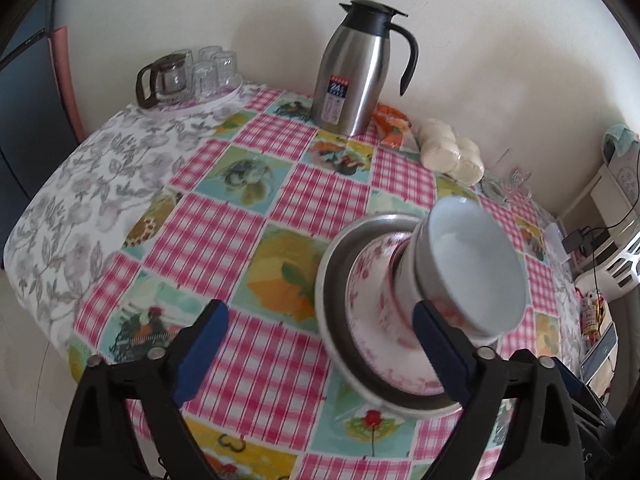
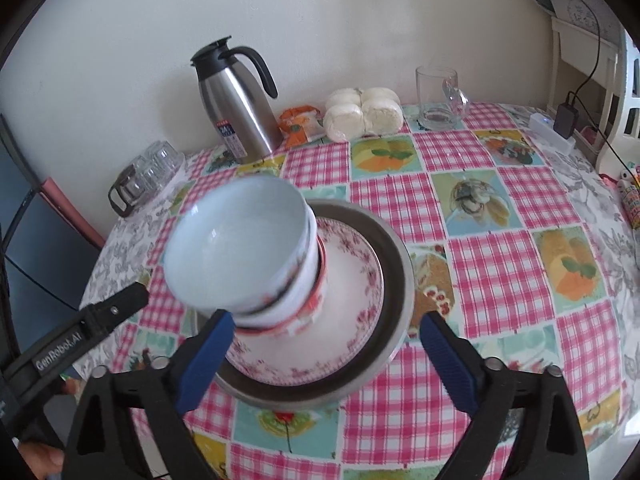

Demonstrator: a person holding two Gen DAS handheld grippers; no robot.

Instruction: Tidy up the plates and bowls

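A stack of white bowls (image 2: 240, 252) with red trim stands on a white plate with pink flowers (image 2: 352, 288), which lies in a metal plate (image 2: 396, 280) on the table. The stack also shows in the left wrist view (image 1: 472, 264), on the floral plate (image 1: 372, 304) and the metal plate (image 1: 332, 304). My left gripper (image 1: 320, 320) is open and empty, to the left of the stack. My right gripper (image 2: 326, 330) is open and empty, with its fingers on either side of the plates' near edge. The left gripper's arm (image 2: 92, 320) shows at the left of the right wrist view.
A steel thermos jug (image 2: 240, 112) stands at the back by the wall. Buns (image 2: 362, 114) and an orange packet (image 2: 300, 122) lie beside it. A glass mug (image 2: 438, 98) is at the back right. A tray of upturned glasses with a glass pot (image 1: 188, 76) is at the back left.
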